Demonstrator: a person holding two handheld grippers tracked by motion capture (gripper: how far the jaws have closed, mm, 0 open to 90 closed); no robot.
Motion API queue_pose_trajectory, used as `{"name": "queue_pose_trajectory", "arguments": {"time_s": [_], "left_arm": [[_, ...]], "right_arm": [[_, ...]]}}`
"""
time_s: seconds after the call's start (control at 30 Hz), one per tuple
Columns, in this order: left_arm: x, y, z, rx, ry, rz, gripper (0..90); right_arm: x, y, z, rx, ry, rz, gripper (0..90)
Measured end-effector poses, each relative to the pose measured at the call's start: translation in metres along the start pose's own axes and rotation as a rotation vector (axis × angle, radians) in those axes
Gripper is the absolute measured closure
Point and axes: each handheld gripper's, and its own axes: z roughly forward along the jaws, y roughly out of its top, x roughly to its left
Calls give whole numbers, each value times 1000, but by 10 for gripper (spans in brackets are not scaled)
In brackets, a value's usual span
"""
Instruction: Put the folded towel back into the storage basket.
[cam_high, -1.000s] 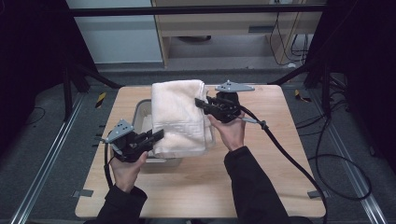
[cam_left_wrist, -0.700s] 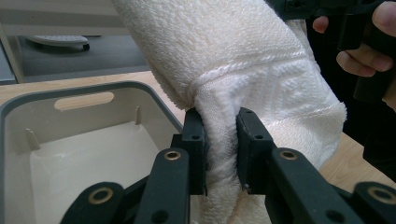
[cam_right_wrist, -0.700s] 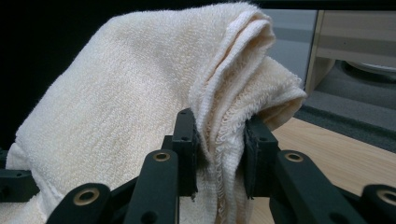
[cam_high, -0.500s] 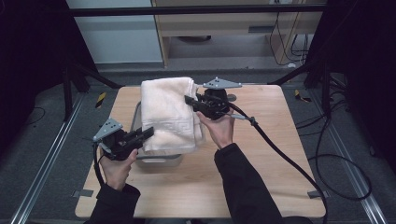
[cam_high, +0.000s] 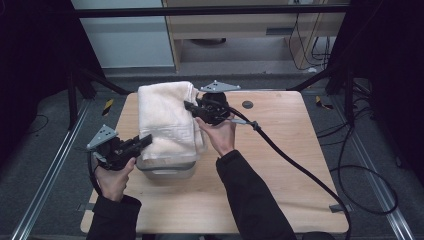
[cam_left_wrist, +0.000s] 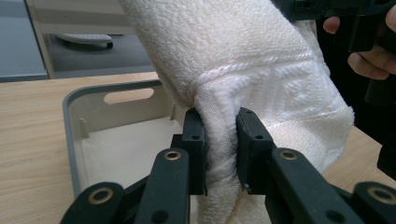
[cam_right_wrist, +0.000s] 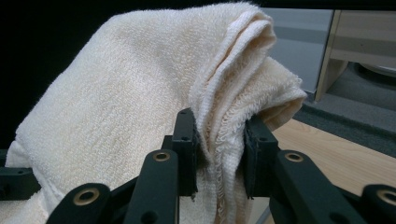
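A person stands at the near edge of the wooden table (cam_high: 280, 165) with a gripper in each hand, and both are clamped on the same folded cream towel (cam_high: 167, 117). The left gripper (cam_high: 142, 142) pinches the towel's near end: in the left gripper view its two black jaws press into the bunched terry just under the woven border, so the cloth bulges out between them. The right gripper (cam_high: 192, 107) grips the far end from the towel's right side; in the right gripper view its jaws squeeze a stack of hemmed edges, several layers thick, which I take as the reason for that spot, since catching every layer there should keep the fold from falling open.

The towel hangs between the two grips as a sloped bundle, its far end raised, over a grey plastic bin (cam_high: 165, 167) that sits toward the table's left side near the near edge. The bin's pale inside and a handle slot show under the cloth in the left gripper view, and it looks empty there. Holding both ends seems meant to keep the bundle flat and folded while it is above the bin. Whether the towel's underside touches the bin's rim I cannot tell.

A thick black cable (cam_high: 300, 170) trails from the right gripper across the table toward its right near corner.
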Motion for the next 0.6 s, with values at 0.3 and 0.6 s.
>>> {"name": "queue_pose_trajectory", "arguments": {"time_s": [0.3, 0.6], "left_arm": [[14, -1, -4, 5, 22, -17, 751], [30, -7, -1, 38, 47, -38, 751]], "right_arm": [[8, 3, 17, 9, 6, -6, 707], [9, -4, 39, 32, 12, 14, 707]]}}
